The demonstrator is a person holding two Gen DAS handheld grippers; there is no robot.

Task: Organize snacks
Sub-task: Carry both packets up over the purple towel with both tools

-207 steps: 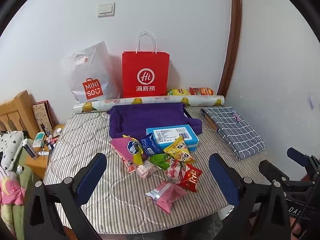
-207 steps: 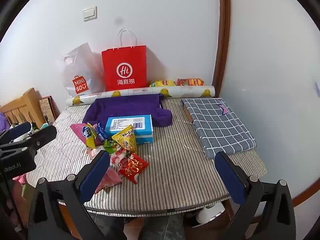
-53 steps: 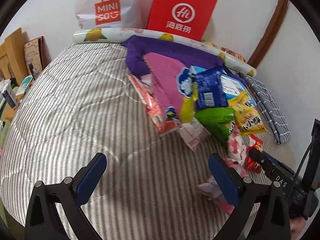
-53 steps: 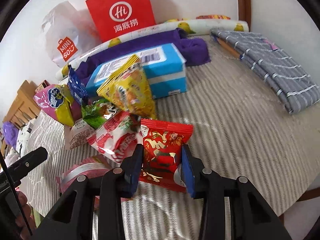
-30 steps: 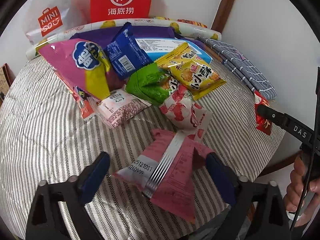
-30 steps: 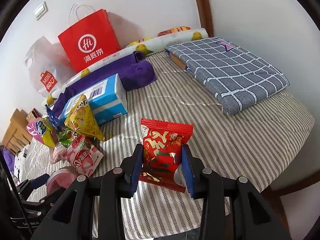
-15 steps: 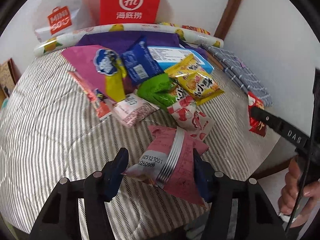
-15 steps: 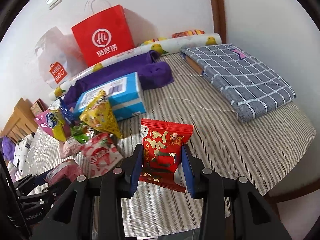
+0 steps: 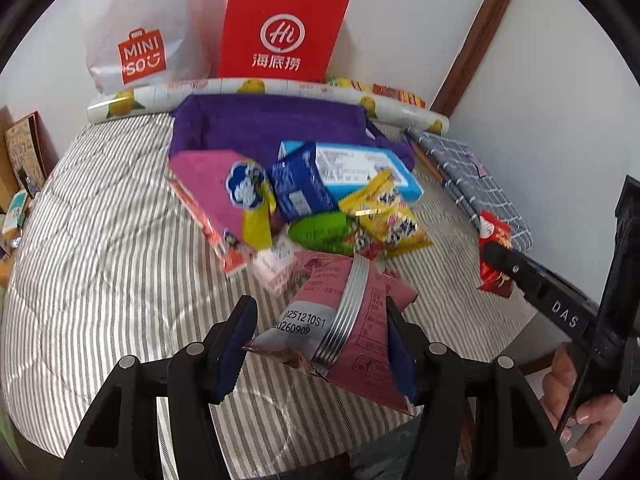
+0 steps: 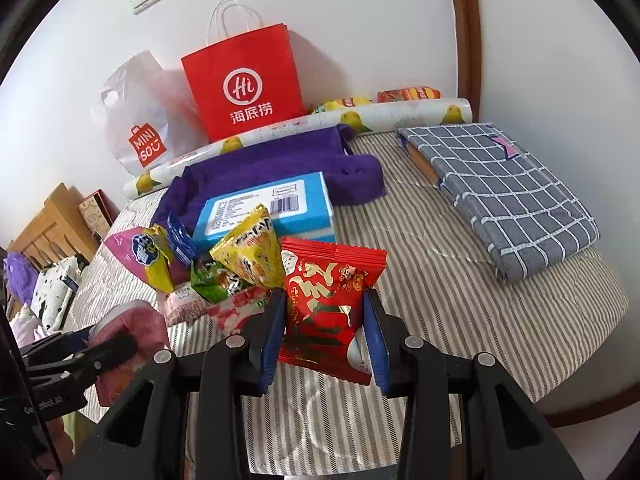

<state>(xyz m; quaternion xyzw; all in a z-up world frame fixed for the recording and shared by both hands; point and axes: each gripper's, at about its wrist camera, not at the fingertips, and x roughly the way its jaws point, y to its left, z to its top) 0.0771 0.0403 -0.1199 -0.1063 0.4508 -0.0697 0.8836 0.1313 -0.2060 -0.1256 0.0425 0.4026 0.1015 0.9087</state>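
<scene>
My left gripper (image 9: pixel 320 344) is shut on a pink snack packet (image 9: pixel 340 320) with a silver seam, held above the striped table (image 9: pixel 100 260). The red snack packet (image 10: pixel 326 304) is clamped in my right gripper (image 10: pixel 325 336), also lifted off the cloth. Behind both lies the snack pile: a pink and yellow bag (image 9: pixel 224 196), a dark blue packet (image 9: pixel 300 192), a green packet (image 9: pixel 320 232), a yellow packet (image 9: pixel 384 216) and a blue box (image 9: pixel 360 168). In the left wrist view the right gripper (image 9: pixel 496 256) shows at the right with the red packet (image 9: pixel 494 236). The left gripper (image 10: pixel 100 344) shows at the lower left of the right wrist view.
A red paper bag (image 9: pixel 280 32) and a white Miniso bag (image 9: pixel 140 44) stand against the back wall behind a lemon-print roll (image 9: pixel 260 88). A purple towel (image 9: pixel 272 124) lies behind the box. A folded grey checked cloth (image 10: pixel 508 188) lies at the right. A hand (image 9: pixel 580 408) holds the right gripper.
My left gripper has closed on the pink packet and lifted it off the table. My right gripper has risen and shifted with the red packet still in it.
</scene>
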